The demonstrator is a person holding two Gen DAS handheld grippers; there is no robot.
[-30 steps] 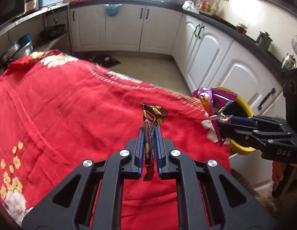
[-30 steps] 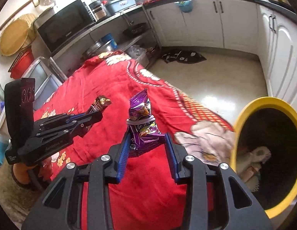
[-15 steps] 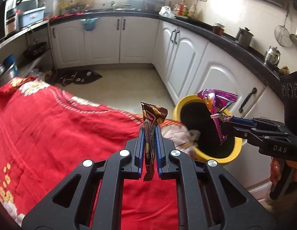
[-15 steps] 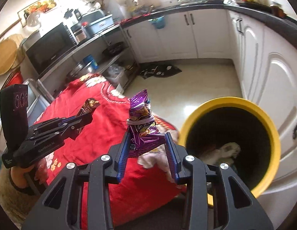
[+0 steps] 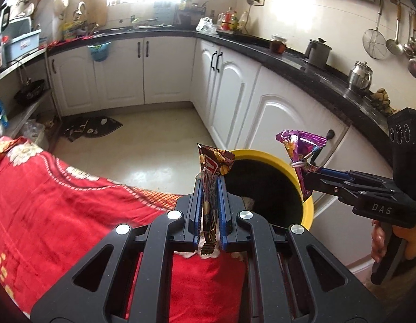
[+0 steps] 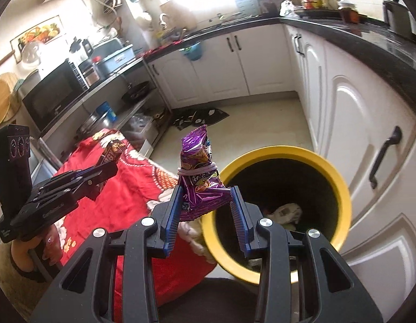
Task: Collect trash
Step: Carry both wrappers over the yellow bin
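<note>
My left gripper [image 5: 209, 185] is shut on a thin brown snack wrapper [image 5: 213, 162] that stands upright between the blue pads, just left of the yellow bin's rim [image 5: 261, 154]. My right gripper [image 6: 206, 196] is shut on a crumpled purple snack bag [image 6: 198, 167] tied with a rubber band, held at the left edge of the yellow bin [image 6: 339, 183]. The bin's dark inside holds crumpled paper [image 6: 285, 211]. In the left wrist view the right gripper [image 5: 311, 172] hovers over the bin's far right rim with the purple bag [image 5: 299, 145]. The left gripper [image 6: 111, 168] shows over the red cloth.
A red flowered cloth [image 5: 60, 193] covers the table to the left of the bin. White cabinets [image 5: 275, 118] under a black counter stand directly behind the bin. A dark mat [image 5: 92, 126] lies on the pale floor. A hand [image 5: 380, 245] grips the right tool.
Both grippers have swung right, off the red cloth toward the yellow bin, each keeping its wrapper. The bin now sits larger and nearer in both views.
</note>
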